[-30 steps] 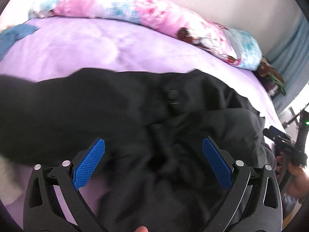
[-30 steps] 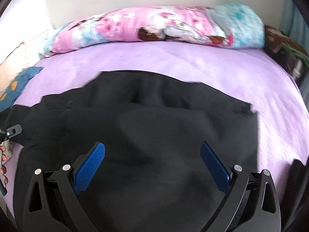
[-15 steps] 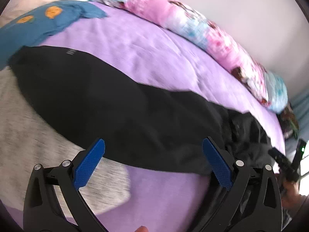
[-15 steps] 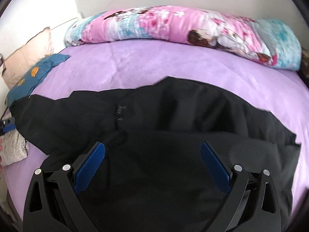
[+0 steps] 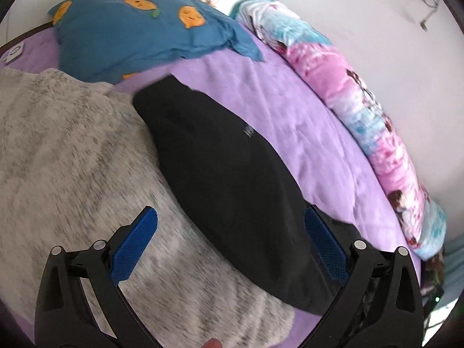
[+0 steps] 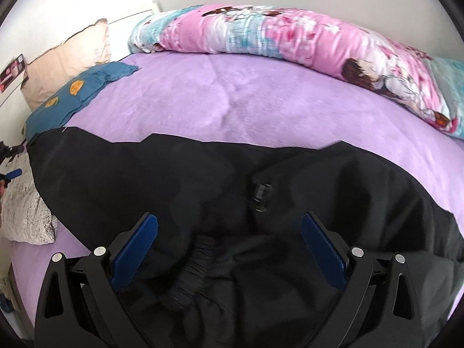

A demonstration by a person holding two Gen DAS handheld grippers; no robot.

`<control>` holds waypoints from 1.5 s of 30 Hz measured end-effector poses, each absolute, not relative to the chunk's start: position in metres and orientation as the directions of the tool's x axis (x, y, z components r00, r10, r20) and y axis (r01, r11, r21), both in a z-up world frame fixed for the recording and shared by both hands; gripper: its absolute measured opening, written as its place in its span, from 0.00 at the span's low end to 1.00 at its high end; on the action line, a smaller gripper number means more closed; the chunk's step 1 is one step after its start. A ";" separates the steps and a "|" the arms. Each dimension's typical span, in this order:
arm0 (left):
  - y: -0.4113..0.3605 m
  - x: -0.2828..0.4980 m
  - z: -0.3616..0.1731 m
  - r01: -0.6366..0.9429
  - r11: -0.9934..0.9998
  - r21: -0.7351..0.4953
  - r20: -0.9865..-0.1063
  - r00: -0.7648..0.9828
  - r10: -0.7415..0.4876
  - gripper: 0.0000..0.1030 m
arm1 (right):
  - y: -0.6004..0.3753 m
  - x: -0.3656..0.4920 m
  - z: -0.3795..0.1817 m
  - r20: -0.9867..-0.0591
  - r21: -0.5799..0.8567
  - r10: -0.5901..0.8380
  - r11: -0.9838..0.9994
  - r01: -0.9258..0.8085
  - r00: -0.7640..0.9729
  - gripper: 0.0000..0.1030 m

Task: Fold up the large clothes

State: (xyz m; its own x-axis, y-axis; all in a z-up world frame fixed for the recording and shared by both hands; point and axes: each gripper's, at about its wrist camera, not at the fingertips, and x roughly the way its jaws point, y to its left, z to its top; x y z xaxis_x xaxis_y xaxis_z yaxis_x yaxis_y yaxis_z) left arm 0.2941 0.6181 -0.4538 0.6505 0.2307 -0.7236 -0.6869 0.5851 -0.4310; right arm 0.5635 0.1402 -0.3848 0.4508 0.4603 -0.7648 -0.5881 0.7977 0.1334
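One black garment is sprawled across my purple bed, long axis running left-right, one end reaching toward the blue pillow and grey blanket. One pink floral pillow sits along the white wall. My left gripper and right gripper are both spread wide, holding nothing.

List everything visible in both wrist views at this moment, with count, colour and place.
black garment: one, black, spread across the near half of the bed, one end lying over the grey blanket
bed sheet: one, lilac, covering the bed
long pillow: one, pink and turquoise print, along the wall
blue pillow: one, blue with orange fruit, at the bed's head end
beige pillow: one, beige, behind the blue pillow
grey blanket: one, mottled grey, beside the garment
left gripper: one, black with blue pads, open
right gripper: one, black with blue pads, open
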 end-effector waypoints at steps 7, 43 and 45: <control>0.665 0.300 -0.457 -0.729 0.550 -0.408 -0.735 0.620 0.276 0.94 | 0.171 0.566 -0.396 -0.785 0.112 0.449 0.780 -0.616 0.426 0.95; 0.724 0.337 -0.453 -0.791 0.499 -0.353 -0.755 0.556 0.348 0.12 | 0.214 0.603 -0.483 -0.924 -0.094 0.167 0.774 -0.627 0.344 0.95; 0.719 0.338 -0.443 -0.769 0.515 -0.378 -0.726 0.592 0.350 0.10 | 0.214 0.603 -0.482 -0.925 -0.096 0.163 0.774 -0.625 0.344 0.95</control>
State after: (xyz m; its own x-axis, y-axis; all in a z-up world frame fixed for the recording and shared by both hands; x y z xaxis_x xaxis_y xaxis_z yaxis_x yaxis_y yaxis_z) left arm 0.3378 0.7191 -0.4433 0.5915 0.3501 -0.7263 -0.7692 0.5150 -0.3782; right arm 0.6030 0.2138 -0.4818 0.3440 0.1634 -0.9247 -0.6253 0.7745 -0.0958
